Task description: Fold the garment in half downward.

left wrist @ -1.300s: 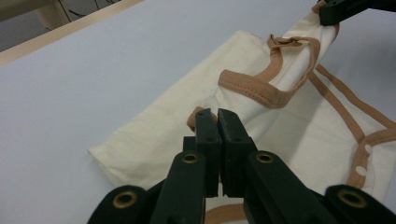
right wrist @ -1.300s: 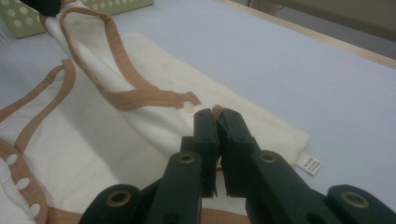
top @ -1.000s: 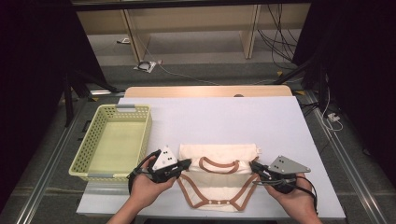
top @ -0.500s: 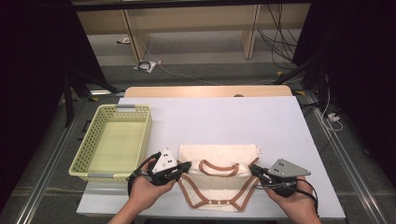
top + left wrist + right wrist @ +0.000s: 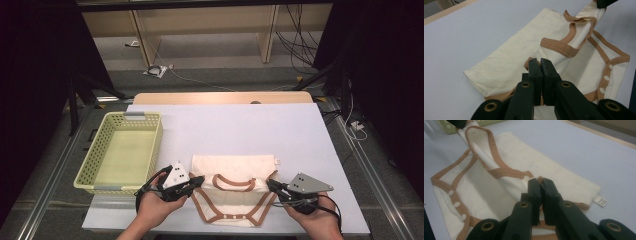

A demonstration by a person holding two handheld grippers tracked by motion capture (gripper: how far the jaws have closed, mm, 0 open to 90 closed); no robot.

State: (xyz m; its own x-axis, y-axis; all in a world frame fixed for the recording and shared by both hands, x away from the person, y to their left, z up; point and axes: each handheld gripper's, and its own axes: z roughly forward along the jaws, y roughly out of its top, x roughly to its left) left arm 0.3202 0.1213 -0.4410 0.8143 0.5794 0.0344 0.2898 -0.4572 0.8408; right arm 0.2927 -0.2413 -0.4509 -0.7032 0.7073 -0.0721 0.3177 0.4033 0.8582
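A cream baby bodysuit (image 5: 233, 169) with brown trim lies on the white table (image 5: 240, 125) near its front edge, its snap-button end toward the person. My left gripper (image 5: 201, 180) is shut on the garment's brown-trimmed left shoulder edge. In the left gripper view my left gripper (image 5: 540, 61) pinches a fold of the bodysuit (image 5: 506, 62). My right gripper (image 5: 270, 184) is shut on the right shoulder edge. In the right gripper view my right gripper (image 5: 539, 181) pinches the trim of the bodysuit (image 5: 524, 155). The neckline is raised slightly between both grips.
A pale green plastic basket (image 5: 159, 145) stands on the table's left side, with nothing in it. A small white label (image 5: 600, 201) sticks out of the garment's side seam. Bare white table lies behind the bodysuit, with a wooden edge (image 5: 220, 97) at the back.
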